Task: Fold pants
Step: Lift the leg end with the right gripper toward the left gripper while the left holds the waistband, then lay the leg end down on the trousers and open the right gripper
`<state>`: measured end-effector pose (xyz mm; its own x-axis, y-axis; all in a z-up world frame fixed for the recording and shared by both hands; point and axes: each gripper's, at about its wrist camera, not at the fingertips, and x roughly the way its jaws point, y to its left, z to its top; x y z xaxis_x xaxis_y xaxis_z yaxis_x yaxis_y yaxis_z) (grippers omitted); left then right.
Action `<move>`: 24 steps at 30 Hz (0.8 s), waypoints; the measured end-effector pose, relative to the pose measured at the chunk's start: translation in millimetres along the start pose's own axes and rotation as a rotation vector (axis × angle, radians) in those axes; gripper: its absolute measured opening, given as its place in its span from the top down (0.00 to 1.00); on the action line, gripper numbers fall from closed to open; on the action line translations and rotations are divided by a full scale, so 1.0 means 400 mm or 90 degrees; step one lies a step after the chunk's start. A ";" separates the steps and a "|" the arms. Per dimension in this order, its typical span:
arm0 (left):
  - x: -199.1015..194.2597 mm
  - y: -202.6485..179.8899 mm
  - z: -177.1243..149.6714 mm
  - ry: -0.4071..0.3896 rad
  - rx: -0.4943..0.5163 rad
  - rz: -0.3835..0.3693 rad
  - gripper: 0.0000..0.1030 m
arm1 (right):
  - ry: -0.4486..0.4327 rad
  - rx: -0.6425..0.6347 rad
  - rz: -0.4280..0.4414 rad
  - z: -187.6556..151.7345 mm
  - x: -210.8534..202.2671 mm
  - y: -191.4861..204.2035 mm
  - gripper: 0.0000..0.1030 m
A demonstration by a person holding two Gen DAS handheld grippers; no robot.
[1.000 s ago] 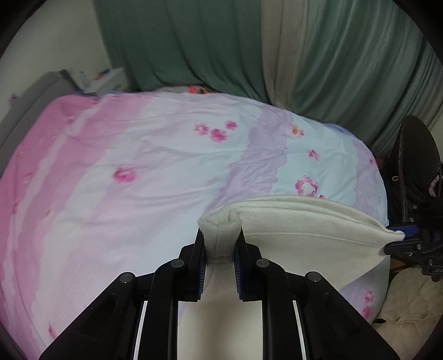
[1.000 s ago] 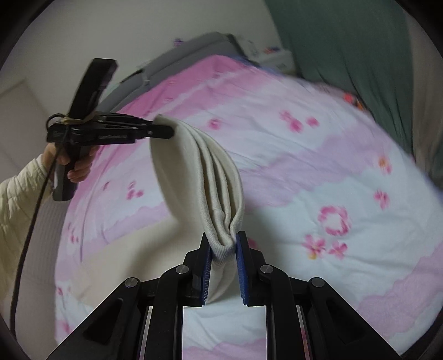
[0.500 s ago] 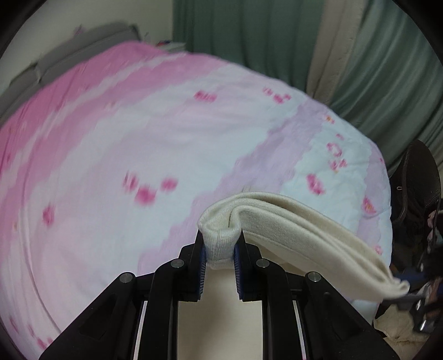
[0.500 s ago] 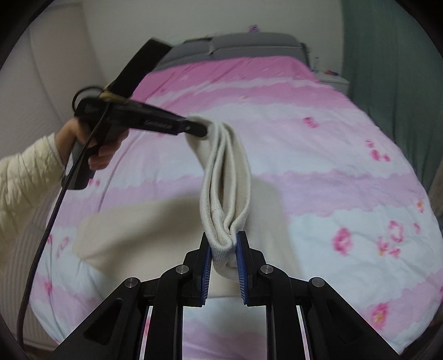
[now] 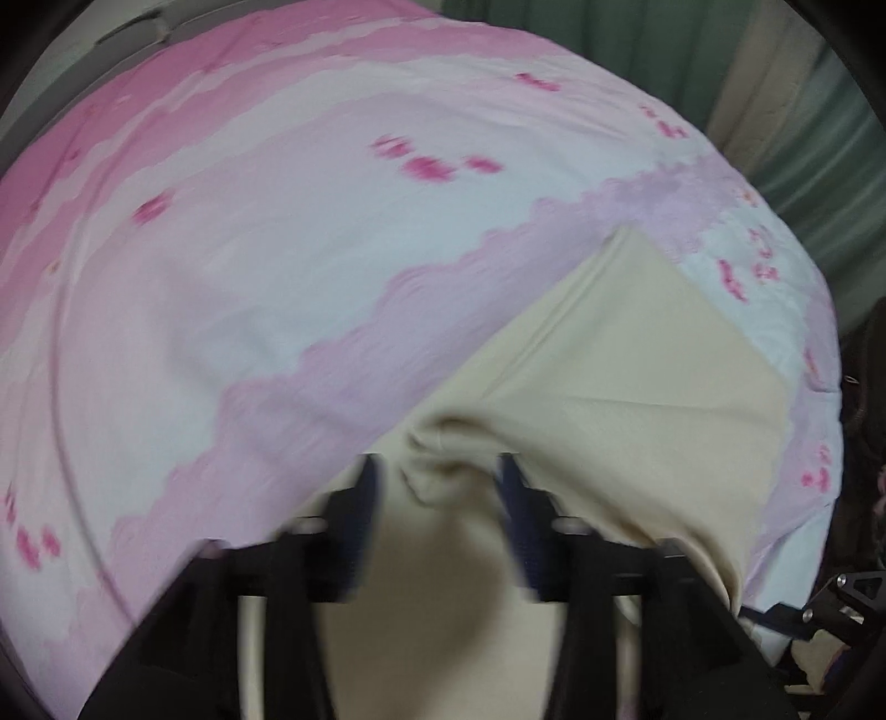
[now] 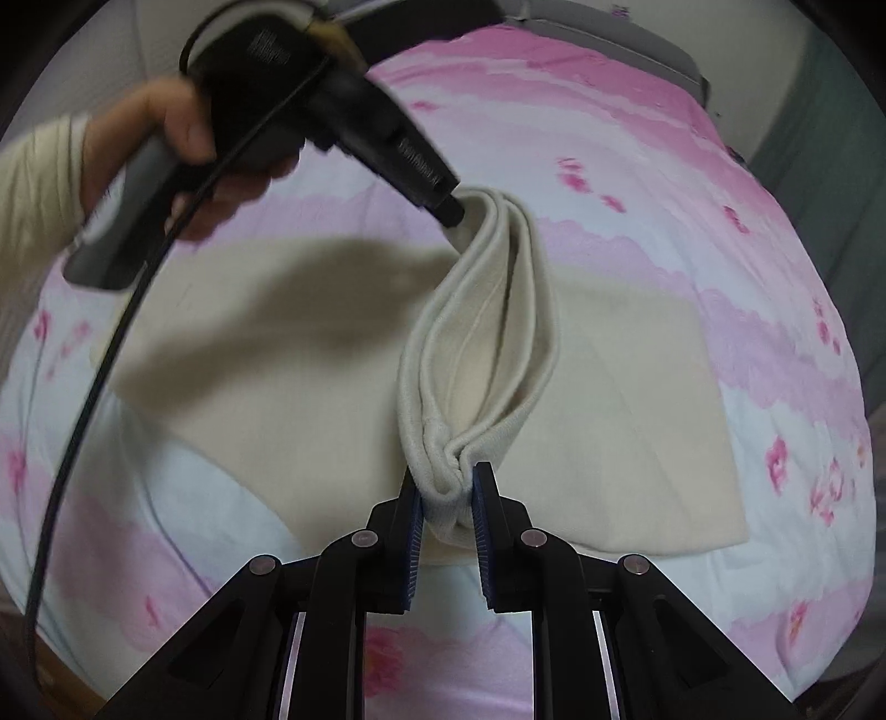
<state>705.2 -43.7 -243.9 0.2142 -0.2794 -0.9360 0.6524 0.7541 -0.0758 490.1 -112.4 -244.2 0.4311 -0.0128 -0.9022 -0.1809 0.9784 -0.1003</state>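
Cream pants [image 6: 609, 387] lie folded on the pink floral bedspread [image 6: 637, 166]. My right gripper [image 6: 447, 493] is shut on the bunched end of the pants, which rises as a raised fold to the other gripper. In the right wrist view the left gripper [image 6: 451, 213], held by a hand, touches the far end of that fold. In the blurred left wrist view the left gripper [image 5: 440, 487] has its jaws spread, with the pants [image 5: 609, 387] bunched between them.
The bedspread [image 5: 249, 249] fills most of both views. Green curtains [image 5: 819, 111] hang behind the bed at the right. A grey headboard [image 6: 609, 33] stands at the far end. Black gear [image 5: 841, 603] sits beside the bed at the lower right.
Both grippers have lowered the raised fold towards the lower layer of the pants. The left gripper's jaws have spread apart from their shut grip. The right gripper keeps its hold.
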 end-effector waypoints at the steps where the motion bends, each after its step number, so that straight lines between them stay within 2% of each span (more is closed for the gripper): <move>1: -0.010 0.018 -0.019 -0.003 -0.009 0.014 0.41 | 0.003 -0.014 -0.007 -0.008 0.009 0.017 0.83; 3: -0.028 0.058 -0.066 -0.001 -0.035 0.035 0.41 | 0.012 -0.040 -0.015 -0.029 0.021 0.053 0.83; 5: -0.036 0.080 -0.109 0.007 -0.075 0.035 0.41 | 0.022 -0.070 -0.027 -0.059 0.041 0.082 0.83; 8: -0.034 0.084 -0.161 0.015 -0.136 -0.014 0.38 | 0.052 -0.093 -0.031 -0.097 0.075 0.113 0.82; 10: -0.016 0.084 -0.180 0.024 -0.192 -0.065 0.37 | 0.058 -0.107 -0.033 -0.113 0.087 0.124 0.82; 13: 0.035 0.076 -0.178 0.040 -0.263 -0.135 0.37 | 0.050 -0.146 -0.053 -0.132 0.089 0.148 0.82; 17: 0.097 0.049 -0.144 0.046 -0.299 -0.168 0.37 | 0.045 -0.153 -0.048 -0.146 0.091 0.160 0.82; 24: 0.177 0.038 -0.095 0.046 -0.335 -0.146 0.37 | 0.065 -0.103 -0.022 -0.143 0.132 0.142 0.82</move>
<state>702.5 -29.5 -324.4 0.0479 -0.4428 -0.8953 0.2229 0.8785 -0.4226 452.1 -69.3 -321.3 0.3491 -0.0739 -0.9342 -0.3111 0.9312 -0.1900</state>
